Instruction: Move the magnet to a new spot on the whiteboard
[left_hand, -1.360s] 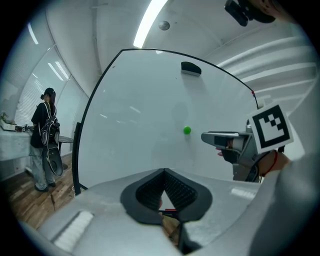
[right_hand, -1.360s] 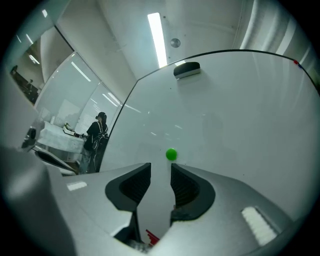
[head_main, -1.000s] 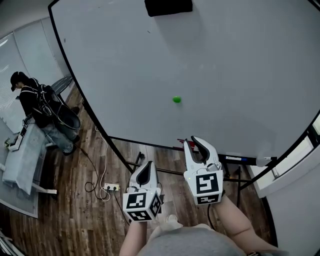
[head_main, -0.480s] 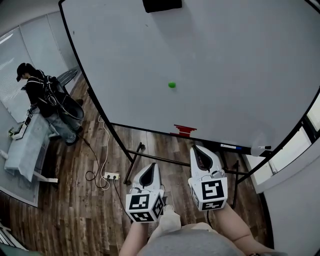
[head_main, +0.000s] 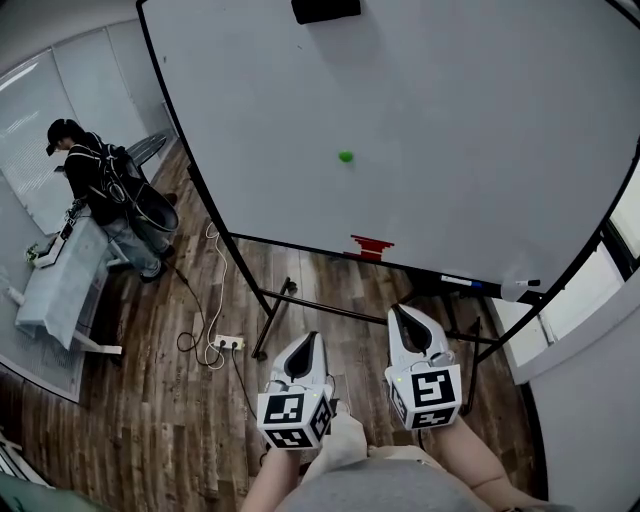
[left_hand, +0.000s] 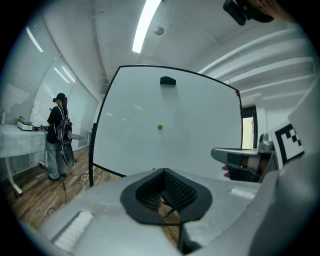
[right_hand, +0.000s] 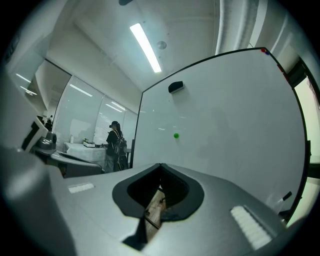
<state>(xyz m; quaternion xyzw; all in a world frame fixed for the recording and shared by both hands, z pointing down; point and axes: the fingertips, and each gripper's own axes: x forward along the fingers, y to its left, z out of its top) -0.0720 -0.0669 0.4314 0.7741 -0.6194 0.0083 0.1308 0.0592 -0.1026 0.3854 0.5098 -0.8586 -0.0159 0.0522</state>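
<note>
Jaws together, small round green magnet (head_main: 345, 157)

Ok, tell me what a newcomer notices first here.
The big white whiteboard fills the view, with a small round green magnet near its middle and a black rectangular block at its top edge. Below, the left hand-held gripper and right hand-held gripper hang shut and empty.

A long white ceiling strip light (left_hand: 145, 25) lights the room brightly and evenly. The large white whiteboard (head_main: 450, 120) carries faint reflections. The 2 gripper views bulge, with black corners.
</note>
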